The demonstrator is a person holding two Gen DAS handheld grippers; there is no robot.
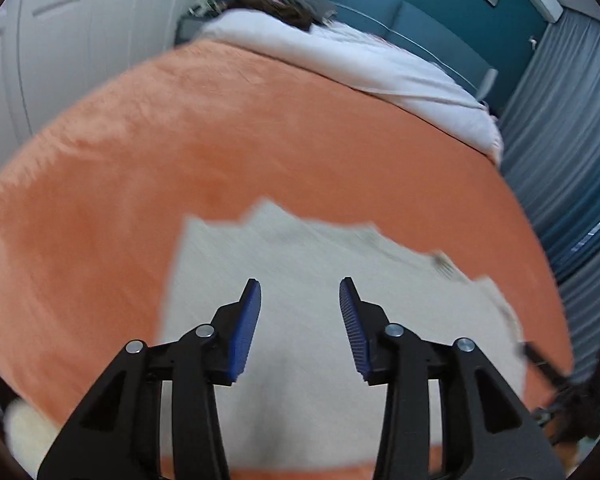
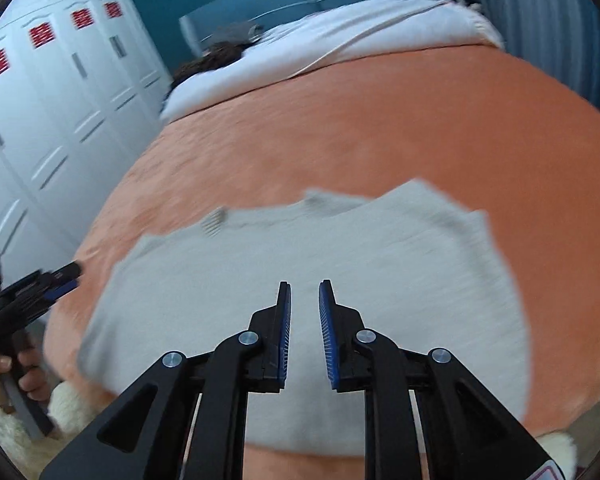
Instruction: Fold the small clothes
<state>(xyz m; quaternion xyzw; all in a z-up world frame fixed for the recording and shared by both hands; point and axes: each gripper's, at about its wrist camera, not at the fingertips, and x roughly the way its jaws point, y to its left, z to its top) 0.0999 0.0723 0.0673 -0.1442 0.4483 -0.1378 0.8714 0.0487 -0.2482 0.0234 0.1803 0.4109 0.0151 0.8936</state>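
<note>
The left gripper (image 1: 300, 292) had its blue-padded fingers (image 1: 246, 332) spread wide and empty above a pale grey garment (image 1: 300, 264), while the right gripper (image 2: 303, 294) held its fingers (image 2: 327, 332) only narrowly parted, gripping nothing. The garment lay spread flat on the orange blanket (image 1: 180, 140) covering the bed, near its close edge. Beyond it were a white duvet (image 2: 320, 48), a blue headboard (image 1: 380, 12) and white wardrobe doors (image 2: 52, 112).
</note>
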